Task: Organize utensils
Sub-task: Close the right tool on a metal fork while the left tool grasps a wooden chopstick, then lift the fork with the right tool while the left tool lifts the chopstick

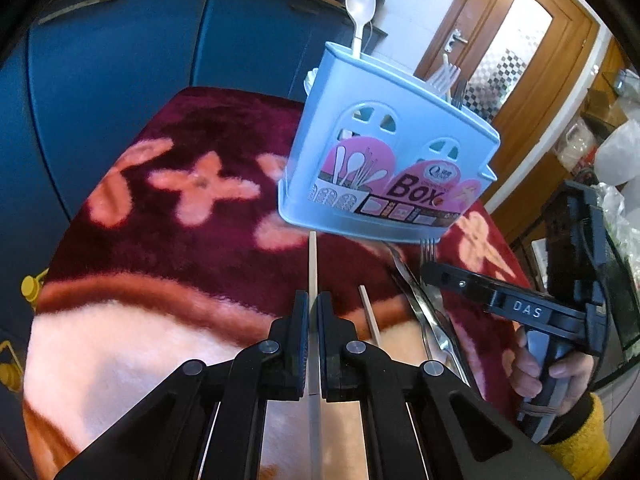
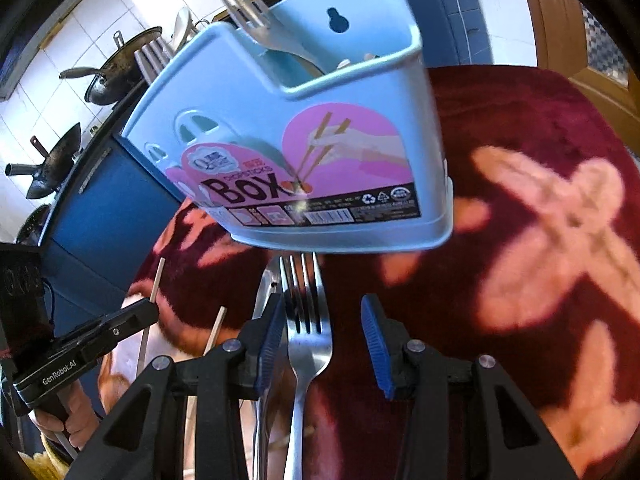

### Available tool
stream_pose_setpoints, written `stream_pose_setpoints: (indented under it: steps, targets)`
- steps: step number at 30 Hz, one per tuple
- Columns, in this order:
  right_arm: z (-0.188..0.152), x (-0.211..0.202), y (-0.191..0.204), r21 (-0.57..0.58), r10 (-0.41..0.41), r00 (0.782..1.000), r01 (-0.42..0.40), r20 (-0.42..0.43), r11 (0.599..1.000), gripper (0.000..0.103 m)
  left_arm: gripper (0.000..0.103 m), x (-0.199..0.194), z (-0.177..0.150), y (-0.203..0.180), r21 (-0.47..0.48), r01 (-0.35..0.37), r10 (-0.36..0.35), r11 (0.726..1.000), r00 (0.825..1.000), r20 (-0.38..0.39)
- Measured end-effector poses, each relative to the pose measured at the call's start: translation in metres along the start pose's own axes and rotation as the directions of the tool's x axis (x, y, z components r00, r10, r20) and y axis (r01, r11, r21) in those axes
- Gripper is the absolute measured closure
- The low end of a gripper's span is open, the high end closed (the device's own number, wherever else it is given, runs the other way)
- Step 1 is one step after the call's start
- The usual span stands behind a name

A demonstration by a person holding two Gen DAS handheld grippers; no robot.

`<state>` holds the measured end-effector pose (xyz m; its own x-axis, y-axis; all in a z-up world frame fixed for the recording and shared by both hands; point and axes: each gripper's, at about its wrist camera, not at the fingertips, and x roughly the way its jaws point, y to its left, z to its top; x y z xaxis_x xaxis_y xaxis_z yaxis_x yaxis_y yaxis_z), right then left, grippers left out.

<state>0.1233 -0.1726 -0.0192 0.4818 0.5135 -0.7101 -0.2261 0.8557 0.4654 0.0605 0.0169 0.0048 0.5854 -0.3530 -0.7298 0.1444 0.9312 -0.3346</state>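
My left gripper (image 1: 313, 300) is shut on a pale wooden chopstick (image 1: 312, 264), whose tip points at the base of the light blue utensil box (image 1: 384, 148). A second chopstick (image 1: 370, 316) lies just to its right on the blanket. The box (image 2: 320, 128) stands upright and holds a white spoon (image 1: 360, 4) and forks (image 2: 248, 12). My right gripper (image 2: 322, 312) is open, with a steel fork (image 2: 306, 344) lying between its jaws. The fork is near the left pad and clear of the right one, tines toward the box. More steel cutlery (image 1: 424, 304) lies beside it.
Everything rests on a fluffy maroon and pink flowered blanket (image 2: 540, 280). Blue cabinets (image 1: 120, 60) stand behind it, with dark woks (image 2: 120, 64) on the counter. A wooden door (image 1: 520, 60) is at the back right. A hand (image 1: 536, 368) holds the right gripper's handle.
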Motion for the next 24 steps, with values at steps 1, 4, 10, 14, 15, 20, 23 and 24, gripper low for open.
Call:
stream_pose_setpoints:
  steps: [1, 4, 10, 14, 15, 20, 23, 24]
  targets:
    - [0.000, 0.000, 0.000, 0.001, 0.011, 1.000, -0.011, 0.002, 1.000, 0.075, 0.099, 0.000, 0.000, 0.000, -0.001, 0.000, 0.000, 1.000, 1.000, 0.002]
    - [-0.004, -0.003, 0.001, 0.000, 0.026, 1.000, -0.026, 0.014, 1.000, 0.086, 0.099, -0.001, 0.001, 0.000, -0.002, 0.002, -0.002, 1.000, 1.000, 0.009]
    - [-0.013, -0.024, 0.010, -0.020, 0.006, 0.997, -0.004, 0.078, 1.000, 0.094, 0.099, -0.005, 0.000, -0.006, 0.013, 0.007, -0.007, 1.000, 0.999, 0.031]
    - [-0.019, -0.045, 0.016, -0.025, -0.004, 0.991, 0.008, 0.134, 1.000, 0.095, 0.099, -0.010, 0.001, -0.011, 0.023, 0.022, -0.023, 1.000, 0.998, 0.050]
    - [-0.020, -0.050, 0.017, -0.027, -0.006, 0.989, 0.010, 0.148, 1.000, 0.095, 0.099, -0.011, 0.001, -0.012, 0.024, 0.025, -0.026, 0.999, 0.998, 0.055]
    - [-0.026, -0.081, 0.028, -0.037, -0.026, 0.969, 0.036, 0.244, 0.999, 0.095, 0.099, -0.017, 0.003, -0.016, 0.025, 0.044, -0.046, 0.999, 0.996, 0.080]
    - [-0.030, -0.097, 0.031, -0.038, -0.049, 0.957, 0.063, 0.287, 0.997, 0.095, 0.099, -0.022, 0.004, -0.018, 0.026, 0.053, -0.056, 0.998, 0.994, 0.097]
    - [-0.032, -0.101, 0.032, -0.039, -0.057, 0.952, 0.072, 0.300, 0.997, 0.095, 0.099, -0.024, 0.005, -0.019, 0.026, 0.057, -0.059, 0.998, 0.993, 0.105]
